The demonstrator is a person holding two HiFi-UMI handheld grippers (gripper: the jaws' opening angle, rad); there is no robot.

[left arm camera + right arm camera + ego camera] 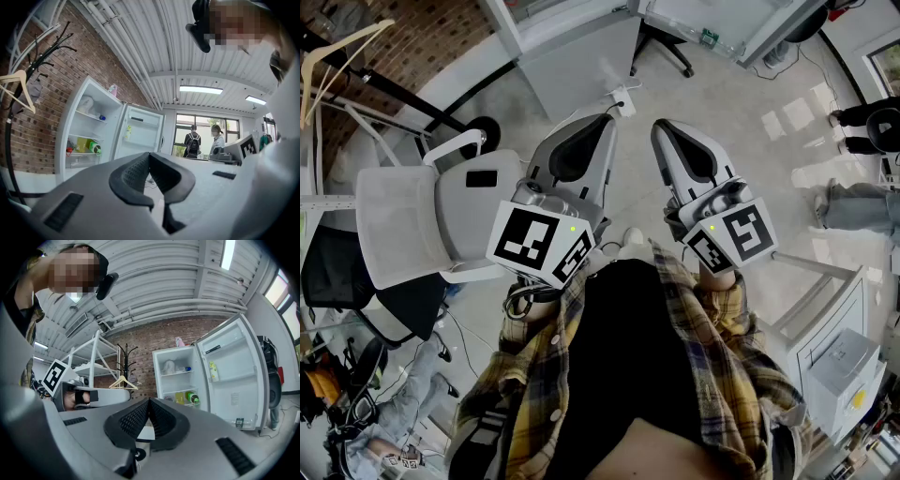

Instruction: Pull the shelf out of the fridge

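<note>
The white fridge [86, 129] stands open against a brick wall, some way off, with its door [140, 133] swung wide. Inside, an upper shelf [89, 116] carries a white bag and a small blue thing, and a lower shelf [83, 153] carries yellow and green containers. In the right gripper view the same fridge [176, 376] and its shelf [176, 373] are small and distant. My left gripper [605, 120] and right gripper [660, 126] are held side by side close to the body. Both are shut with nothing between the jaws, and neither touches the fridge.
A white office chair [412, 225] stands at my left and a white cabinet [844, 370] at my right. A coat rack with a wooden hanger [21, 84] stands left of the fridge. Two people [204, 140] stand by the far window. A white metal rack [89, 359] is nearby.
</note>
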